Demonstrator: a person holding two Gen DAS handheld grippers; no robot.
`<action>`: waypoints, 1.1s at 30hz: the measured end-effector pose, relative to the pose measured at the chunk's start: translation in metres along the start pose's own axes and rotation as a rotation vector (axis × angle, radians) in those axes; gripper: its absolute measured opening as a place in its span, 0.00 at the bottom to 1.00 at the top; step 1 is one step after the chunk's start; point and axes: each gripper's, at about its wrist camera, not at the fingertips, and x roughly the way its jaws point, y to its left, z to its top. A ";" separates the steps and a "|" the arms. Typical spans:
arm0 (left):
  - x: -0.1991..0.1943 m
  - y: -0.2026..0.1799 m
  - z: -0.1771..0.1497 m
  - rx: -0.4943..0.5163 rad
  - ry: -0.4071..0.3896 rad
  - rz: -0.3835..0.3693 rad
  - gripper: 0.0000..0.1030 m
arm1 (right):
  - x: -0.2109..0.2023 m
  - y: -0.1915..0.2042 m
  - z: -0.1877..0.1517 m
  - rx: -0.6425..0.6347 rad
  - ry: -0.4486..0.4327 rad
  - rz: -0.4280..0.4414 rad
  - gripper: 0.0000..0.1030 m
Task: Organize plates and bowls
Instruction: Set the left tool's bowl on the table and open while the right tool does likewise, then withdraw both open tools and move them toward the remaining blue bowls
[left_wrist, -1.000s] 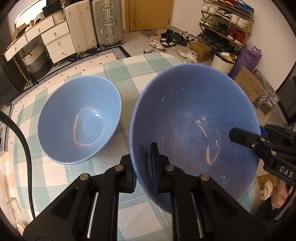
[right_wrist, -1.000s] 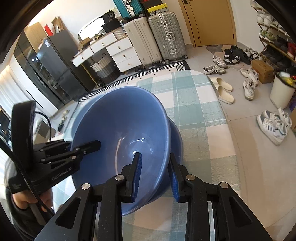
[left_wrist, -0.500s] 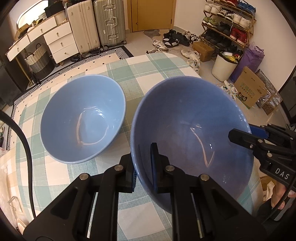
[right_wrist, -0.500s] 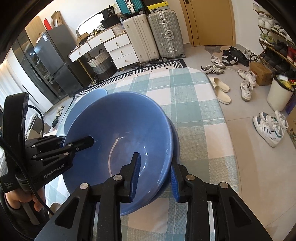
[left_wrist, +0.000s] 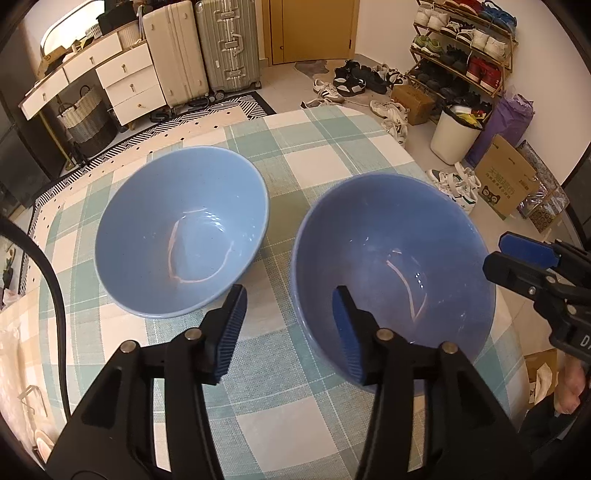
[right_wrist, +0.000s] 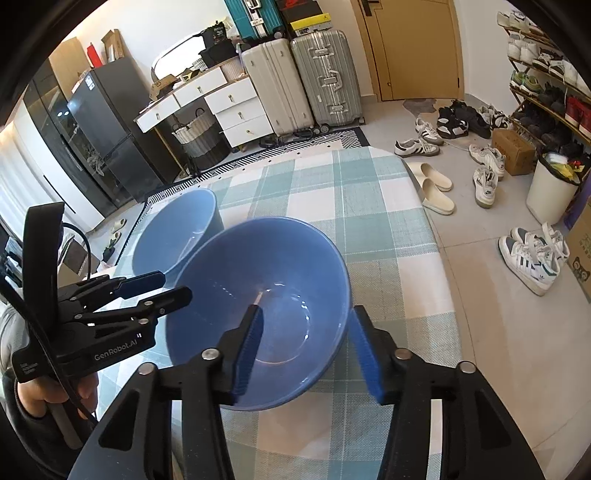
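While both tongs hang open, two blue bowls sit side by side on the table, so the step in hand looks like letting go of one bowl before the next pick.

From the left wrist view, the left tongs (left_wrist: 286, 325) are spread wide. One pad sits outside the near bowl (left_wrist: 391, 266), on its left, and the other pad sits inside it, so the rim is between them but not squeezed. The far bowl (left_wrist: 181, 229) rests to the left, close by but apart. Both bowls are round, deep, smooth and shiny, likely glazed clay. The table (left_wrist: 325, 155) wears a soft woven cloth with green and white squares. The right tongs (left_wrist: 517, 258) hang just beside the near bowl's right edge.

From the right wrist view, the right tongs (right_wrist: 308, 347) are also wide open, one pad inside the near bowl (right_wrist: 266, 280) and one outside. The far bowl (right_wrist: 177, 229) sits behind it. The left tongs (right_wrist: 162, 288) reach in from the left.

Next, one bowl probably needs a firm pinch on its rim, a lift, and a gentle drop into the other. Shiny rims may slip.
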 end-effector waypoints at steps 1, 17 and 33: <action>-0.001 0.002 0.000 -0.006 -0.005 -0.006 0.53 | 0.000 0.002 0.000 -0.004 0.001 0.010 0.53; -0.028 0.041 -0.008 -0.071 -0.064 -0.002 0.77 | -0.002 0.037 0.013 -0.046 -0.020 0.083 0.86; -0.040 0.093 -0.012 -0.133 -0.085 0.026 0.98 | 0.016 0.072 0.035 -0.094 -0.008 0.116 0.86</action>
